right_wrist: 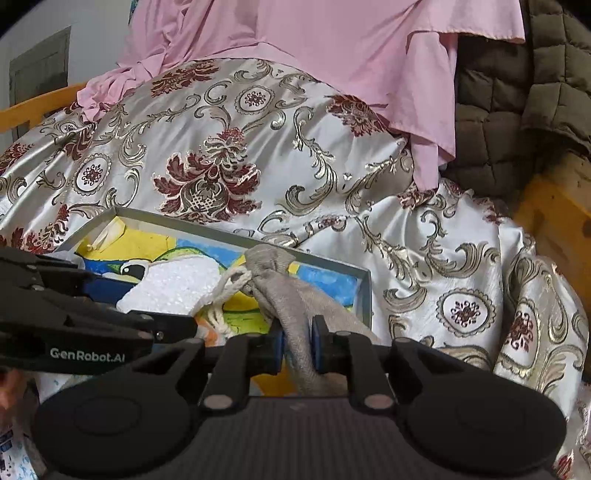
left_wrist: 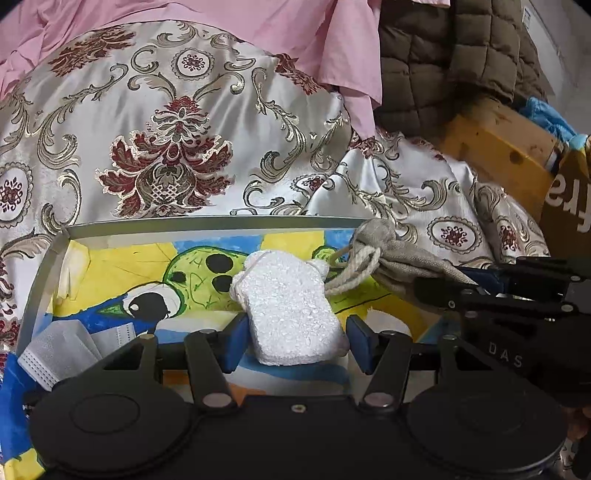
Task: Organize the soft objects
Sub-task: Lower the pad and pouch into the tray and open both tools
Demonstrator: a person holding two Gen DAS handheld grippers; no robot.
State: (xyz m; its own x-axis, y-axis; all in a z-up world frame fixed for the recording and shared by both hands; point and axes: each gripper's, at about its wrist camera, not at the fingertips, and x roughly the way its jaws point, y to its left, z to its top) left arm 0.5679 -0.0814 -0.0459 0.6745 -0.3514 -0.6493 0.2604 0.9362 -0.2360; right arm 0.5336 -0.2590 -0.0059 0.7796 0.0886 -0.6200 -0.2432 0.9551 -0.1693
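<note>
A shallow grey-rimmed box (left_wrist: 207, 223) with a colourful painted bottom lies on the bedding. My left gripper (left_wrist: 297, 332) is shut on a white foam block (left_wrist: 291, 302), its blue pads against the block's two sides low inside the box. A grey drawstring pouch (left_wrist: 391, 254) with a white cord (left_wrist: 354, 273) drapes over the box's right rim. My right gripper (right_wrist: 298, 343) is shut on the pouch (right_wrist: 291, 295), whose cloth is pinched between its blue pads. In the left wrist view the right gripper (left_wrist: 476, 277) comes in from the right edge.
Folded face masks (left_wrist: 62, 350) lie in the box's left corner. A floral satin quilt (left_wrist: 166, 129) bulges behind the box, with pink cloth (left_wrist: 295, 29) and a brown quilted jacket (left_wrist: 461, 55) on top. A wooden frame (left_wrist: 498, 147) and cardboard box (left_wrist: 572, 199) stand at the right.
</note>
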